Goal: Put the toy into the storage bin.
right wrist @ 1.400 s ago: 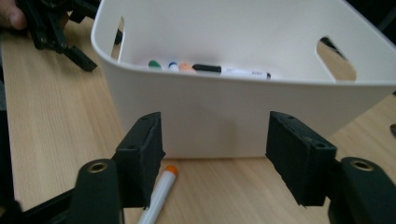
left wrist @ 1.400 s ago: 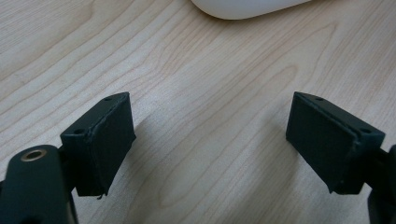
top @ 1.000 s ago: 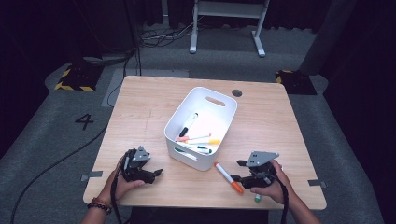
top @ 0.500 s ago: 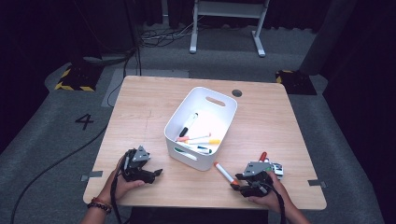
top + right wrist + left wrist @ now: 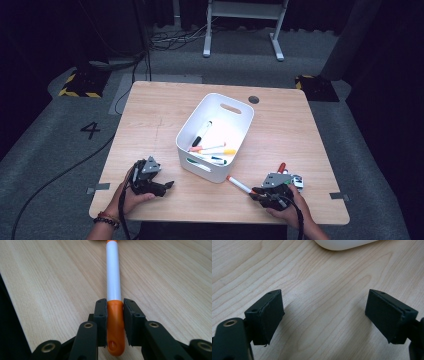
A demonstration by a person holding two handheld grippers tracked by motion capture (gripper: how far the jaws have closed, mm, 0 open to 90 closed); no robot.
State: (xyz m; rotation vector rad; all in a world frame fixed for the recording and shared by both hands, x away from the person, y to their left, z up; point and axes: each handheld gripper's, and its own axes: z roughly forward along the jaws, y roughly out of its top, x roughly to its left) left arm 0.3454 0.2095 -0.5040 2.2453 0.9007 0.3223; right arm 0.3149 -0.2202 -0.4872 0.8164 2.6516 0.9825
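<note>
Orange-capped marker [image 5: 113, 290]: white barrel, orange cap, lying flat on the wooden table [image 5: 300, 125]. In the high view the marker [image 5: 239, 184] sits just off the near corner of the white bin [image 5: 237, 111], barrel end pointing toward the bin, cap end pointing away from it toward the table's near edge. It does not touch the bin wall as far as can be seen.

Right gripper [image 5: 115, 312]: jaws have just been closing and now press on the orange cap from both sides, pads flat against it. Cap tip sticks out slightly behind the pads. White barrel runs straight out ahead of the jaws. In the high view the right gripper [image 5: 256, 191] lies low at the table, near and to the right of the bin's near corner, with the person's hand wrapped behind it.

Red-tipped object [image 5: 282, 167]: lies on the table just past the right gripper's body, on the side away from the near edge; too small to identify.

Left gripper [image 5: 324, 312]: jaws spread wide, bare wood between the pads, nothing grasped. Curved bin edge [image 5: 344, 243] ahead of it. In the high view the left gripper [image 5: 167, 185] rests near the bin's near-left side, apart from it.

Bin contents: several markers [image 5: 212, 148] lying loose on the bottom, one black-capped [image 5: 202, 134].
</note>
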